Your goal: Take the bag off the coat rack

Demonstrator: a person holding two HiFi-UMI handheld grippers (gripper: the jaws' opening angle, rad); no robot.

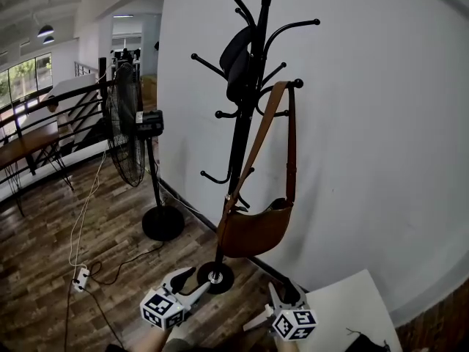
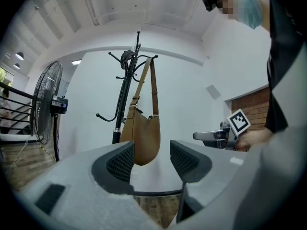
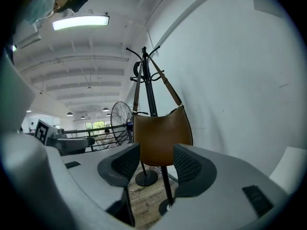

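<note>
A brown leather bag hangs by its long strap from a hook of the black coat rack that stands against the white wall. Both grippers are held low, in front of the rack's base and apart from the bag. My left gripper is open with nothing between its jaws; in its own view the bag hangs well beyond them. My right gripper is open too, its jaws wide and empty, and the bag hangs ahead of it, with no contact.
A dark garment hangs high on the rack. A black pedestal fan stands to the left on the wooden floor, with a white power strip and cables nearby. A white board lies at lower right. Railings run at far left.
</note>
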